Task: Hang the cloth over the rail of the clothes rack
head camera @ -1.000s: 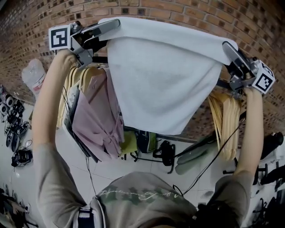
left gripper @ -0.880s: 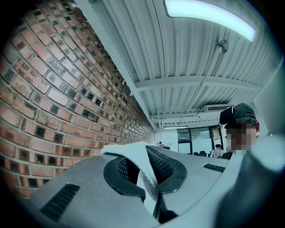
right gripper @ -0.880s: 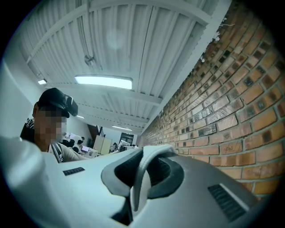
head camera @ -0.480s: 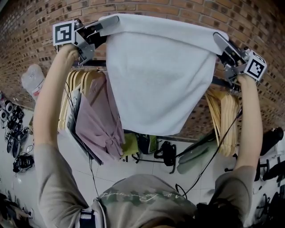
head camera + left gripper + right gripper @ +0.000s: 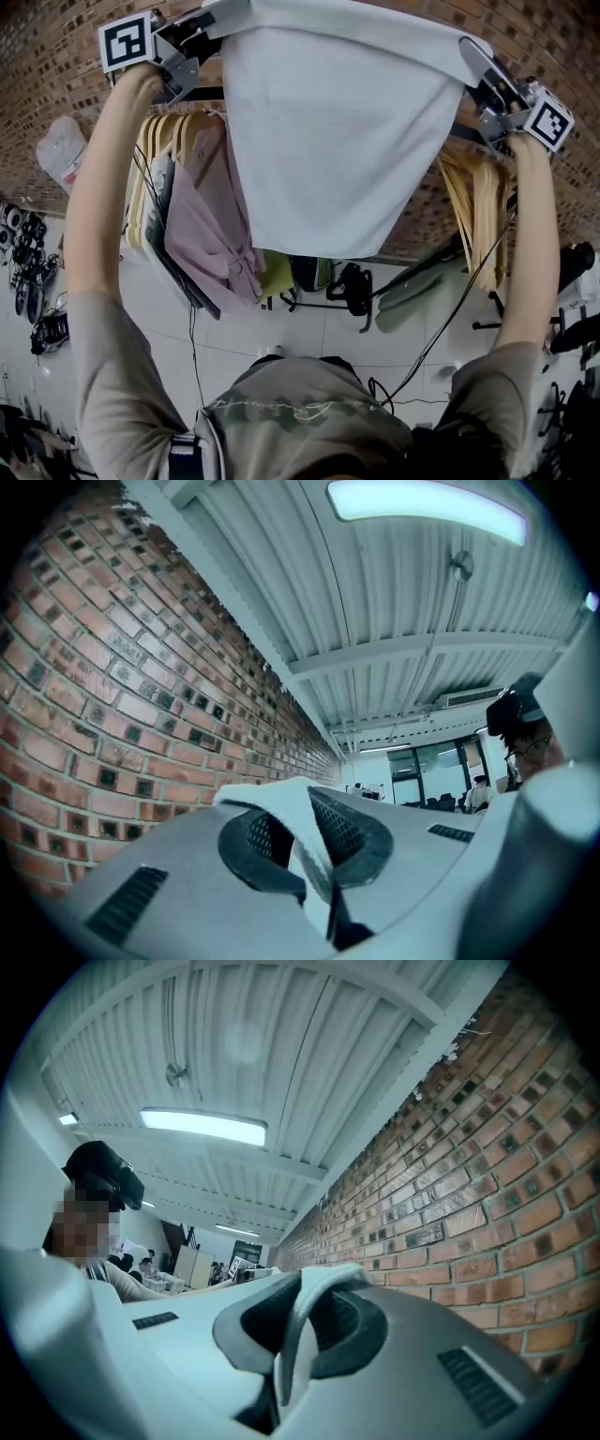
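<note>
A white cloth (image 5: 337, 141) hangs spread out between my two raised grippers, in front of a brick wall. My left gripper (image 5: 214, 13) is shut on its top left corner, and my right gripper (image 5: 469, 54) is shut on its top right corner. In the left gripper view a fold of the cloth (image 5: 292, 810) sticks up between the pads of my left gripper (image 5: 305, 834). The right gripper view shows the cloth's edge (image 5: 302, 1312) pinched in my right gripper (image 5: 298, 1327). The dark rail (image 5: 202, 94) of the clothes rack runs behind the cloth, just below its top edge, mostly hidden.
Wooden hangers (image 5: 152, 159) and a pink shirt (image 5: 211, 225) hang on the rail at the left. More wooden hangers (image 5: 480, 211) hang at the right. Bags (image 5: 352, 291) and cables lie on the white floor below. The brick wall (image 5: 56, 84) stands close behind the rack.
Both grippers have carried the cloth higher, so its top edge now reaches the top of the head view. The grips on both corners are unchanged.
</note>
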The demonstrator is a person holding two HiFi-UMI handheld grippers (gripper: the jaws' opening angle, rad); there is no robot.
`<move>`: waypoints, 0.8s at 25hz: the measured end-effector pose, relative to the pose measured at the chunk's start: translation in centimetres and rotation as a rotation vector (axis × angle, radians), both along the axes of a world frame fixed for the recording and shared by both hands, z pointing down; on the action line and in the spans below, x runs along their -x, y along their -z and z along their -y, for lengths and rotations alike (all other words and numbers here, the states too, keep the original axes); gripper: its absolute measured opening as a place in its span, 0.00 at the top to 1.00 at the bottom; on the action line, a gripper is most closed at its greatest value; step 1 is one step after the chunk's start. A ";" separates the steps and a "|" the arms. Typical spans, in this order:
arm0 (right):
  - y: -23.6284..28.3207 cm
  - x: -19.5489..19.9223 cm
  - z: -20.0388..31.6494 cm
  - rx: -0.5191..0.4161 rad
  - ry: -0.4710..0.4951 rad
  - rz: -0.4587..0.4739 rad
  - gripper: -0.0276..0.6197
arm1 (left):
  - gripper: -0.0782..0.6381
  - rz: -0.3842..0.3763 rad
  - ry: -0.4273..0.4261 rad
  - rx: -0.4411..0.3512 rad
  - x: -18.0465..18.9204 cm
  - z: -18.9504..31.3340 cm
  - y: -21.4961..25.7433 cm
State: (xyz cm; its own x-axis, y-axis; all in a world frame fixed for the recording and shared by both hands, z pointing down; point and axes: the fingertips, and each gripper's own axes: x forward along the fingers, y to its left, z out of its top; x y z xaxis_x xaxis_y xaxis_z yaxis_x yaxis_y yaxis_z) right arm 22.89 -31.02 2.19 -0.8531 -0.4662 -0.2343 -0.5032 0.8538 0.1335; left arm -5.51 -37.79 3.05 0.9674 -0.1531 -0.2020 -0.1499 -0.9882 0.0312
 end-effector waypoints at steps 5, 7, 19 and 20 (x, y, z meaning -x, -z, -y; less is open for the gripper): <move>-0.6 -0.2 -0.4 0.000 0.012 -0.010 0.92 | 0.87 0.009 0.117 -0.021 -0.3 -0.5 -0.2; -0.3 0.3 -0.9 -0.013 0.031 -0.024 0.92 | 0.87 0.002 0.183 -0.031 0.2 -0.7 0.2; 1.2 1.6 -1.3 -0.026 -0.037 0.010 0.92 | 0.87 -0.087 0.352 -0.131 2.2 -2.3 2.7; 1.1 1.5 -1.1 -0.006 -0.056 0.027 0.92 | 0.87 -0.096 0.348 -0.141 2.2 -2.5 2.8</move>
State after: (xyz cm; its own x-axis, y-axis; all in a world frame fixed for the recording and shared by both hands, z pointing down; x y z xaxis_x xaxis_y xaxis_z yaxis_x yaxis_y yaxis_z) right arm 21.38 -29.92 1.08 -0.8191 -0.5115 -0.2596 -0.5536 0.8233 0.1248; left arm -7.66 -35.26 0.22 0.8380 -0.4337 -0.3311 -0.4804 -0.8742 -0.0710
